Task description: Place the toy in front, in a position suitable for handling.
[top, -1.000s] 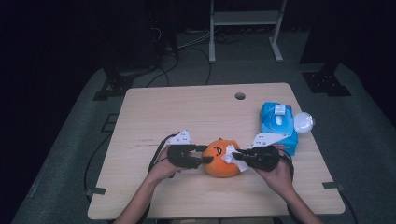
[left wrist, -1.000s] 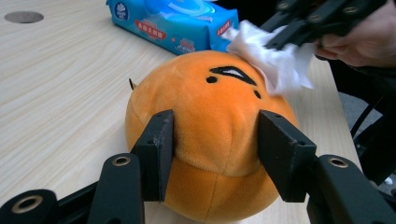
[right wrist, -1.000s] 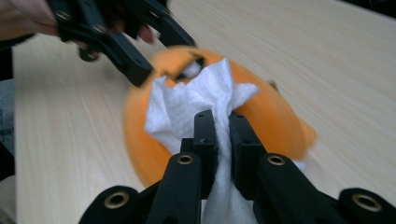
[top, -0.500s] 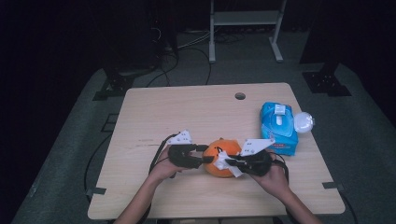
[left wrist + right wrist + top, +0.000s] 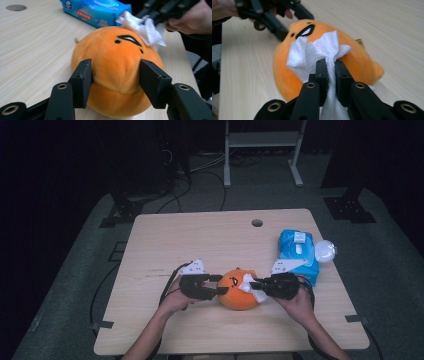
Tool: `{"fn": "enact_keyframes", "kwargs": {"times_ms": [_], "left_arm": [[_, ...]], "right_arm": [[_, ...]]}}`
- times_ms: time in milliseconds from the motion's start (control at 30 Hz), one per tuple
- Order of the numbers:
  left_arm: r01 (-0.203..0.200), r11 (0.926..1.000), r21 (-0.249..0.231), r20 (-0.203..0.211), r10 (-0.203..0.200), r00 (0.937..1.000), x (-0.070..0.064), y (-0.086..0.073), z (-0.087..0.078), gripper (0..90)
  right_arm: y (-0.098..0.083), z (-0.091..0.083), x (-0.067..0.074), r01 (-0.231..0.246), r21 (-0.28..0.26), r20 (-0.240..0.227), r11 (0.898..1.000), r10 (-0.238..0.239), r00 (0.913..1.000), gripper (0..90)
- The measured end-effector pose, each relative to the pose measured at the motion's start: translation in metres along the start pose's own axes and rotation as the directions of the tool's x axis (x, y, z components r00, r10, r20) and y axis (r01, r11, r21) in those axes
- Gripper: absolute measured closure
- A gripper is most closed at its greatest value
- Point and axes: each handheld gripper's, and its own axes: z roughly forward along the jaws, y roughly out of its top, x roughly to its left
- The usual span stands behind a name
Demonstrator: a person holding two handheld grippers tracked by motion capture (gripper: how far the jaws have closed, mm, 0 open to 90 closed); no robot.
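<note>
While the orange plush (image 5: 238,289) sits near the front edge of the tabletop (image 5: 200,235), the left gripper (image 5: 115,82) pinches its flank, fingers having just eased wider. The right gripper (image 5: 331,72) clamps a white wipe (image 5: 317,52) against the face. Risk: the loosening hold lets the plush roll under wiping pressure. Print on the blue wipes pack (image 5: 93,10) probably too blurred to read.

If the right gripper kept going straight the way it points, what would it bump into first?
Probably the orange plush toy. The right gripper, shut on a white wipe, points right at it, and the wipe looks already against the plush.
</note>
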Motion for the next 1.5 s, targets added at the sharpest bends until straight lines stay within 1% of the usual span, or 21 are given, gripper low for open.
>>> {"fn": "enact_keyframes", "kwargs": {"times_ms": [67,167,333,400,467,533,567,600,633,700,767,800,867,900,1000,1133,1267,1333,1433,1467,1500], "left_arm": [[0.018,0.9998,-0.006,-0.019,-0.018,0.9997,0.002,0.000,0.000,45.7],[0.045,0.9990,-0.010,-0.009,-0.045,0.9990,0.002,-0.001,0.001,45.5],[0.039,0.9992,-0.012,0.007,-0.039,0.9992,-0.002,0.001,0.004,44.7],[0.034,0.9994,-0.010,0.002,-0.034,0.9994,-0.002,0.001,0.004,44.9],[0.023,0.9997,-0.004,-0.004,-0.023,0.9997,-0.003,0.002,0.004,45.1],[0.020,0.9998,-0.007,-0.001,-0.020,0.9998,-0.004,0.003,0.005,45.3],[0.011,0.9999,-0.005,0.001,-0.011,0.9999,-0.006,0.003,0.006,45.3],[-0.009,1.0000,-0.001,0.002,0.009,1.0000,-0.009,0.005,0.008,45.3],[-0.009,1.0000,-0.001,0.002,0.009,1.0000,-0.009,0.005,0.008,45.4],[-0.027,0.9996,0.007,0.006,0.027,0.9996,-0.013,0.007,0.009,45.4],[-0.040,0.9991,0.017,0.014,0.040,0.9991,-0.015,0.006,0.010,45.2],[-0.049,0.9986,0.021,0.018,0.049,0.9986,-0.015,0.006,0.009,45.0],[-0.042,0.9988,0.025,0.014,0.041,0.9990,-0.013,0.004,0.008,44.9],[-0.042,0.9988,0.025,0.014,0.041,0.9990,-0.013,0.004,0.008,44.7],[-0.022,0.9996,0.019,0.029,0.022,0.9993,-0.011,0.003,0.007,43.4],[0.004,0.9999,0.013,0.083,-0.005,0.9965,-0.014,0.005,0.005,38.3],[-0.026,0.9991,0.034,0.055,0.024,0.9982,-0.020,0.007,0.009,44.8],[-0.041,0.9985,0.038,0.043,0.039,0.9983,-0.022,0.007,0.009,47.2],[-0.055,0.9978,0.037,0.048,0.053,0.9975,-0.023,0.008,0.010,47.9],[-0.063,0.9972,0.040,0.047,0.062,0.9970,-0.025,0.008,0.011,47.8],[-0.071,0.9965,0.043,0.043,0.069,0.9967,-0.026,0.008,0.012,47.3]], "right_arm": [[-0.003,-0.001,0.004,0.004,0.011,-0.012,1.000,-0.004,0.9999,82.4],[-0.008,-0.003,0.011,0.019,0.029,-0.012,0.999,-0.019,0.9997,82.4],[-0.013,-0.005,0.008,-0.011,0.020,-0.018,1.000,0.011,0.9998,82.3],[-0.013,-0.006,0.006,-0.013,0.020,-0.020,1.000,0.013,0.9997,82.3],[-0.008,-0.009,0.008,-0.018,-0.002,-0.016,1.000,0.018,0.9997,82.5],[0.000,-0.010,0.012,-0.004,-0.025,-0.026,1.000,0.003,0.9997,82.5],[0.000,-0.010,0.012,-0.004,-0.025,-0.026,1.000,0.003,0.9997,82.5],[0.010,-0.006,0.019,0.024,-0.046,-0.039,0.999,-0.026,0.9989,82.5],[0.010,-0.006,0.019,0.024,-0.046,-0.039,0.999,-0.026,0.9989,82.5],[0.020,-0.001,0.026,0.068,-0.046,-0.026,0.997,-0.069,0.9973,82.5],[0.029,0.005,0.026,0.094,-0.045,-0.002,0.995,-0.095,0.9955,82.5],[0.032,0.007,0.020,0.089,-0.050,0.019,0.995,-0.088,0.9960,82.5],[0.031,0.007,0.011,0.064,-0.040,0.040,0.997,-0.063,0.9972,82.5],[0.031,0.007,0.011,0.064,-0.040,0.040,0.997,-0.063,0.9972,82.5],[0.021,0.006,0.000,0.001,-0.034,0.029,0.999,0.000,0.9996,82.5],[0.010,0.003,-0.002,-0.033,-0.053,0.019,0.998,0.034,0.9992,82.5],[0.007,-0.001,0.002,-0.035,-0.051,0.015,0.998,0.035,0.9993,82.6],[0.010,-0.003,0.008,-0.009,-0.055,0.027,0.998,0.010,0.9996,82.7],[0.022,-0.003,0.021,0.031,-0.069,-0.002,0.997,-0.031,0.9995,82.6],[0.026,0.000,0.025,0.051,-0.067,-0.013,0.996,-0.052,0.9985,82.6],[0.033,0.007,0.030,0.095,-0.045,-0.013,0.994,-0.096,0.9953,82.6]]}}
